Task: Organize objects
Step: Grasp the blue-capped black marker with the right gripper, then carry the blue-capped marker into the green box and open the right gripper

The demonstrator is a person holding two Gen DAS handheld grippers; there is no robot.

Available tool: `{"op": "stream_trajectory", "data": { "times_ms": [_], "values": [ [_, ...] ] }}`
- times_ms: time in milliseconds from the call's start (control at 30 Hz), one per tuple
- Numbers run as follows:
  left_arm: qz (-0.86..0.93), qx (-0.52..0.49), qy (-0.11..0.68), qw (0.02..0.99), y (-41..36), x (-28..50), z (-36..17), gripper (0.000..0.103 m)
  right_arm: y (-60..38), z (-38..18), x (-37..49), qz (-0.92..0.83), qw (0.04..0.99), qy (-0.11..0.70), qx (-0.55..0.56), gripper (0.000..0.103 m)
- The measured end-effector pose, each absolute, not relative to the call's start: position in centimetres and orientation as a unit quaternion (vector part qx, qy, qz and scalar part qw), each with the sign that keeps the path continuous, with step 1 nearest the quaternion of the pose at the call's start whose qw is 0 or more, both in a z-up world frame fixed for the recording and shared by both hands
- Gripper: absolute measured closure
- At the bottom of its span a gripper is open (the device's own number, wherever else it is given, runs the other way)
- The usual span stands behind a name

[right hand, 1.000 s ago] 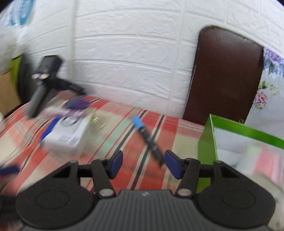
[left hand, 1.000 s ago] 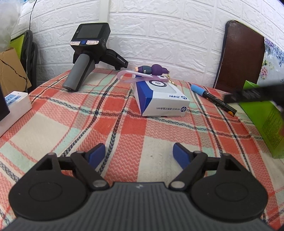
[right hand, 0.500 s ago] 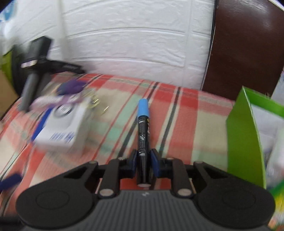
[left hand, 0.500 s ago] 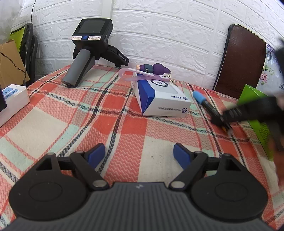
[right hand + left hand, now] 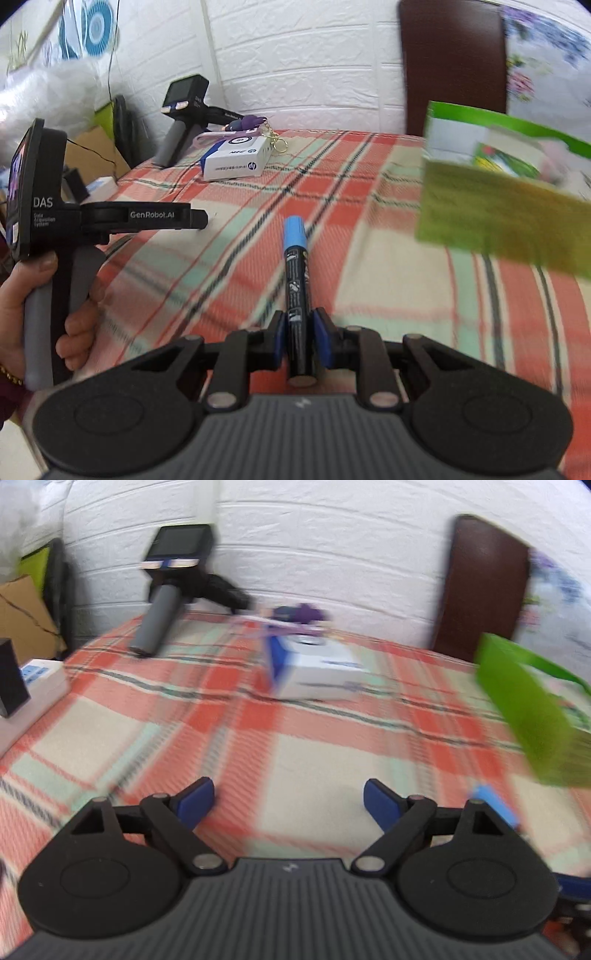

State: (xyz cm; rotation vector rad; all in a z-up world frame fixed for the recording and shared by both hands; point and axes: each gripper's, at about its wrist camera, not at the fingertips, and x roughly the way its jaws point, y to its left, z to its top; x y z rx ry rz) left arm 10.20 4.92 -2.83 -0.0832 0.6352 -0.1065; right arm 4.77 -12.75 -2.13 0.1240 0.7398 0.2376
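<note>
Op: Jaws check. On my right gripper (image 5: 301, 341) they are clenched on the black barrel of the marker (image 5: 297, 291), near its tail end, pads flat on either side. On the left gripper (image 5: 289, 805) they are spread wide with nothing between them.

Obs: Where is the marker in relation to the rest?

Op: Carried above the plaid-covered counter (image 5: 229, 258), not touching it as far as I can tell. Green box (image 5: 506, 184) sits open to my right; it is blurred, so I cannot read its contents clearly. White carton (image 5: 236, 160) with the purple keychain (image 5: 245, 123) on top lies well apart, towards the far wall, beside a spare handheld unit (image 5: 181, 118).

Obs: Why grip at the tail?

Op: My judgement: it leaves most of the barrel and the cap free ahead of the fingers, so the tip can enter a container first. A grip across the round barrel also stops it from rolling.

Obs: Orientation?

Op: Long axis runs straight along the gripper's forward line, roughly level. Blue cap (image 5: 294, 230) points away from me towards the far wall; blunt tail points back at the camera.

Obs: Left side's role?

Op: Hovering low over the counter, unloaded. The blue cap (image 5: 495, 806) shows at its right edge. I judge it is waiting for the next object.
</note>
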Motion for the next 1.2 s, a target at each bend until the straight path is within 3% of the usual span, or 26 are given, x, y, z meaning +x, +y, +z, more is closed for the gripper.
{"op": "stream_trajectory", "data": {
  "times_ms": [100,333,467,567,733,867,1200],
  "values": [
    [-0.137,-0.081,0.341,0.926,2.1,8.1,-1.8,0.014,-14.5,-2.2,4.2,0.124,0.916,0.360,0.124,0.085],
    [-0.178,-0.050,0.414,0.891,-5.0,7.7,-2.1,0.016,-16.4,-3.1,3.6,0.142,0.900,0.358,0.207,0.085],
    [-0.162,-0.012,0.406,0.899,-6.8,7.6,-2.2,0.029,-17.1,-3.6,3.2,0.153,0.897,0.352,0.219,0.085],
    [-0.152,0.026,0.400,0.904,-7.9,7.5,-2.2,0.046,-17.5,-3.8,3.3,0.160,0.894,0.351,0.228,0.085],
    [-0.136,0.045,0.394,0.908,-8.5,7.2,-2.2,0.050,-17.9,-4.0,3.2,0.170,0.892,0.348,0.235,0.085],
    [-0.138,0.043,0.397,0.906,-9.2,6.9,-1.9,0.063,-17.8,-3.6,2.6,0.166,0.901,0.338,0.217,0.085],
    [-0.148,0.053,0.365,0.918,-11.5,6.2,0.9,0.068,-18.7,-1.3,0.9,0.142,0.930,0.286,0.183,0.084]
  ]
}}
